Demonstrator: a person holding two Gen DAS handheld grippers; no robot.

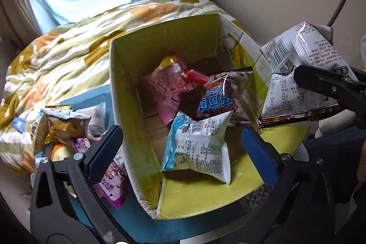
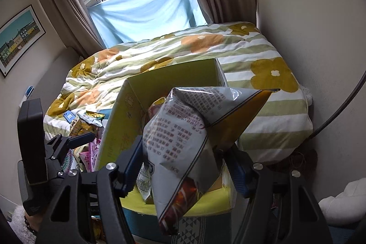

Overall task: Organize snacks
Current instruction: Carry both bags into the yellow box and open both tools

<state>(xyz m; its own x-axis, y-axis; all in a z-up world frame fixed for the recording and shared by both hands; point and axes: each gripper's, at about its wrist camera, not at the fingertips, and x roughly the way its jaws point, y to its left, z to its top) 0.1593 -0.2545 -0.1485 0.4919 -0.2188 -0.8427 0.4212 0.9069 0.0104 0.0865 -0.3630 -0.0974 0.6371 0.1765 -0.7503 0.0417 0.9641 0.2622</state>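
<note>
My left hand-held gripper (image 1: 181, 148) gapes over the box (image 1: 205, 198), blue-white packet (image 1: 199, 148) loose inside; only the right view shows my right hand-held gripper (image 2: 183, 166) clamping the grey bag (image 2: 180, 134).

Box (image 1: 128, 88) on the bed (image 1: 68, 42), snack packets (image 1: 196, 145) inside it, more packets (image 1: 64, 125) piled left

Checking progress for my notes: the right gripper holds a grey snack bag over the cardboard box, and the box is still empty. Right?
Not quite. The box already holds several snack packets, as the left wrist view shows. The right gripper does hold the grey snack bag over it.
</note>
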